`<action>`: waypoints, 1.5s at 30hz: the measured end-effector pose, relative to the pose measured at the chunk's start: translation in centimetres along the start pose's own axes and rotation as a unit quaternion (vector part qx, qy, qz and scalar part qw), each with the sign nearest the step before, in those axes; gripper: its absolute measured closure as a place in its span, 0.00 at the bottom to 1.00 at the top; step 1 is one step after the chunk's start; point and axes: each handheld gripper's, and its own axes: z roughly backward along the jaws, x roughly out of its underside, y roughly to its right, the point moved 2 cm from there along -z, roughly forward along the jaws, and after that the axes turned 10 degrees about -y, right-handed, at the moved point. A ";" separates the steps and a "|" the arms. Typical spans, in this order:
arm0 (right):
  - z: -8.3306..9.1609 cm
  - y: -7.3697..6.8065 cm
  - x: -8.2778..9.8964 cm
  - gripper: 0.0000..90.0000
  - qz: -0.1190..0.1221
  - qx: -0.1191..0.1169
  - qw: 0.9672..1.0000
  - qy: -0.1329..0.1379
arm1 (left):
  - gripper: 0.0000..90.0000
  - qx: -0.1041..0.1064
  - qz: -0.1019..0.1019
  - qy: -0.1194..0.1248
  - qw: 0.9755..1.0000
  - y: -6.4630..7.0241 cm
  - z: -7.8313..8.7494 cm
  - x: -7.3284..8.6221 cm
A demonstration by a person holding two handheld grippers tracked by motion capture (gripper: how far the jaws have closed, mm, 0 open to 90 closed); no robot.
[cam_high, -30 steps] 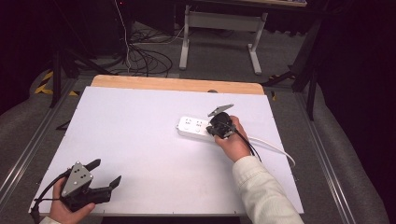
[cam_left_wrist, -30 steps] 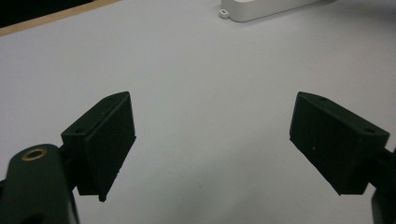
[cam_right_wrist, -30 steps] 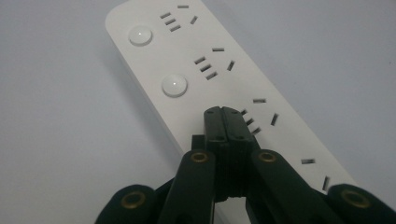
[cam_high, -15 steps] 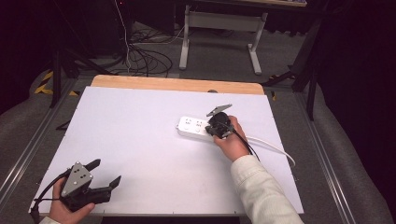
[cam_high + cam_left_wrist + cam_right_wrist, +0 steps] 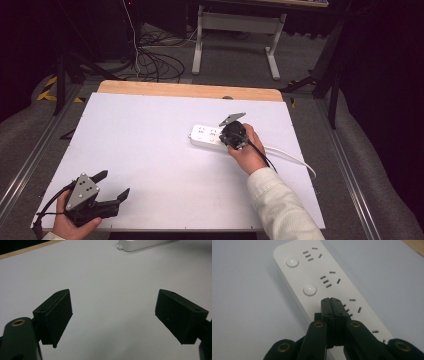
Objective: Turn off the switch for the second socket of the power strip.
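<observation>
Nothing has shifted over the last second: the right gripper (image 5: 331, 300) stays pressed, jaws together, tip down on the white power strip (image 5: 210, 137), which lies on the table (image 5: 150, 150) right of centre. It sits where the strip's third round button (image 5: 309, 289) in the row would be, so the press on a switch looks under way. The left gripper (image 5: 114, 185) rests, jaws wide apart and empty, well away from the strip near the front corner. The tip hides that button; contact cannot be confirmed.

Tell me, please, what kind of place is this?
Probably a lab or workshop set up for recording: a white table with a power strip, cables tangled on the grey floor, and a metal stand behind.
</observation>
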 end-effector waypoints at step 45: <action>9.7 -0.6 2.3 0.50 0.000 -0.036 0.989 0.140 | 0.16 -0.001 0.000 -0.003 1.000 -0.1 0.0 0.0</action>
